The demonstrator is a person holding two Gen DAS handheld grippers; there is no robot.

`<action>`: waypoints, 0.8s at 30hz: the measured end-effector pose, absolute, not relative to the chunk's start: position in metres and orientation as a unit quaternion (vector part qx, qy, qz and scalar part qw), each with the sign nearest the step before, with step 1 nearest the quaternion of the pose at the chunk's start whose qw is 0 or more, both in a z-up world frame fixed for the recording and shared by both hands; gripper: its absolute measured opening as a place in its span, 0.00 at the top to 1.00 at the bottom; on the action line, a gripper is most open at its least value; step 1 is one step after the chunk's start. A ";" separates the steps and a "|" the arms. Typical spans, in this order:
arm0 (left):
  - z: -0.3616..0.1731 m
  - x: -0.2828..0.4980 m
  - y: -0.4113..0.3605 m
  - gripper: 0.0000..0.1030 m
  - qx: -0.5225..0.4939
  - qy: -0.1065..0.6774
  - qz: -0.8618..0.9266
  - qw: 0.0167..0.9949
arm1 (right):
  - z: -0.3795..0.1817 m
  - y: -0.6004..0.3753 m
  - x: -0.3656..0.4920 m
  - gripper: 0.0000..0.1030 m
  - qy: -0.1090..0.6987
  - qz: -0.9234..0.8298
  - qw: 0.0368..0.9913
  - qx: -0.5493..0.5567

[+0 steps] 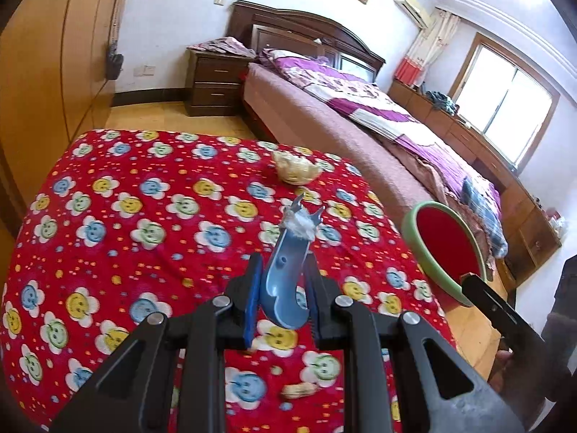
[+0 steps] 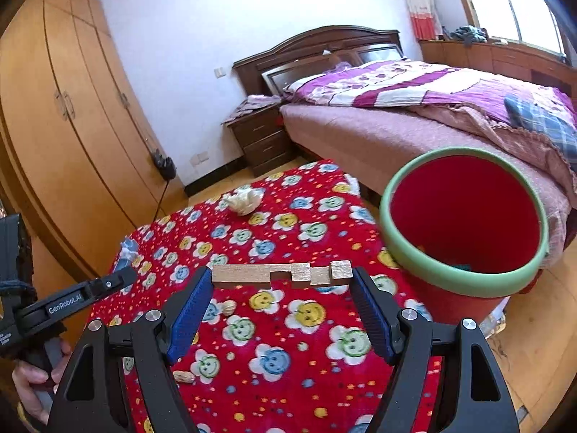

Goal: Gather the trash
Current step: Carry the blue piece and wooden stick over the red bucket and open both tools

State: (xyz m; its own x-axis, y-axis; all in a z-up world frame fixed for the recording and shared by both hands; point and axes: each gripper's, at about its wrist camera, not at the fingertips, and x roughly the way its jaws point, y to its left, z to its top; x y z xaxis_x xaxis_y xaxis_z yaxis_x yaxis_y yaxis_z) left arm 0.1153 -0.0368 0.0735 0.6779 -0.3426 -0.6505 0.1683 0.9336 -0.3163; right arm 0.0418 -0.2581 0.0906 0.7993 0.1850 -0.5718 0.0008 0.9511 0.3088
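My left gripper (image 1: 283,281) is shut on a blue plastic tool (image 1: 285,270) with grey fluff (image 1: 299,227) at its tip, held above the red flowered cloth (image 1: 144,234). My right gripper (image 2: 281,278) is shut on a notched wooden block (image 2: 281,273), held crosswise above the cloth (image 2: 288,342). A red bin with a green rim (image 2: 465,216) stands at the right of the table; it also shows in the left wrist view (image 1: 445,249). A crumpled paper wad (image 1: 294,171) lies at the far side of the cloth and also shows in the right wrist view (image 2: 243,200).
Peanut shells lie on the cloth (image 1: 297,391), (image 2: 229,306), (image 2: 185,377). A bed (image 2: 432,108) stands beyond the table, a nightstand (image 1: 216,83) beside it, wardrobes (image 2: 72,126) on the left. The left gripper shows at the left of the right wrist view (image 2: 90,288).
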 end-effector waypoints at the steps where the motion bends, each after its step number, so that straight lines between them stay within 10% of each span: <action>1: 0.075 0.115 -0.042 0.79 -0.115 0.377 -0.145 0.908 | 0.091 -0.261 0.041 0.24 0.311 0.047 0.937 0.150; 24: 0.082 0.113 -0.140 0.79 -0.063 0.393 -0.224 0.890 | 0.100 -0.346 0.020 0.24 0.277 -0.012 0.943 0.182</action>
